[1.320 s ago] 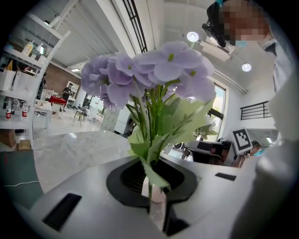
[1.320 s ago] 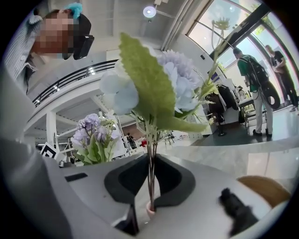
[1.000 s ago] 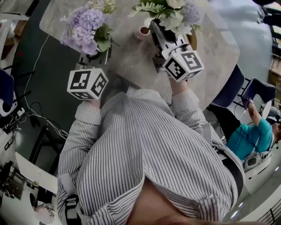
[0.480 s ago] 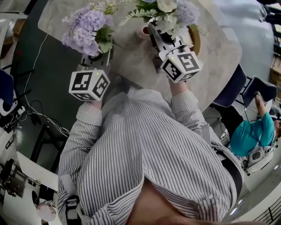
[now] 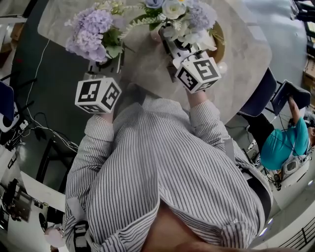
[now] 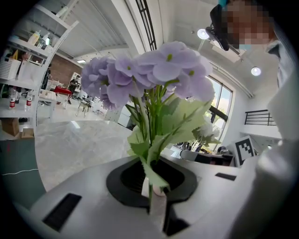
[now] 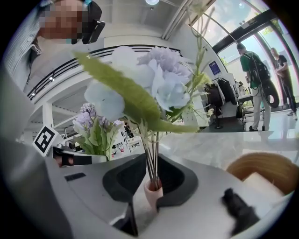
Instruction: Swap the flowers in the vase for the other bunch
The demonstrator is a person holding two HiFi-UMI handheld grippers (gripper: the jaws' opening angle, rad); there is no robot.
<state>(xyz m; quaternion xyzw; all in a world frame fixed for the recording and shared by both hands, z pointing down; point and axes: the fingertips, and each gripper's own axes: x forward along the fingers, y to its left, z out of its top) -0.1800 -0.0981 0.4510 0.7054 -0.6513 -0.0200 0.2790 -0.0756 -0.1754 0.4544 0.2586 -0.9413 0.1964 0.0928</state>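
My right gripper [image 7: 150, 186] has the thin stems of the white and pale blue bunch [image 7: 154, 88] between its jaws. The stems run down into a small pink vase [image 7: 153, 193] on the marble table [image 5: 236, 64]. These jaws have just been opening, and a slight gap shows beside the stems. In the head view that bunch [image 5: 179, 15] hides the vase, with the right gripper [image 5: 170, 43] just below it. My left gripper [image 6: 156, 203] is shut on the wrapped stem of the purple bunch [image 6: 149, 74], held upright at the table's left edge [image 5: 93, 34].
A woven basket [image 5: 218, 42] sits on the table just right of the vase, and it also shows in the right gripper view [image 7: 266, 165]. Dark chairs [image 5: 258, 93] and a seated person in a teal top [image 5: 280, 147] are at the right. Cables lie on the floor at left [image 5: 39, 130].
The white and blue bunch has shifted left and down over the pink vase, which it now covers in the head view. The left gripper and purple bunch have barely moved.
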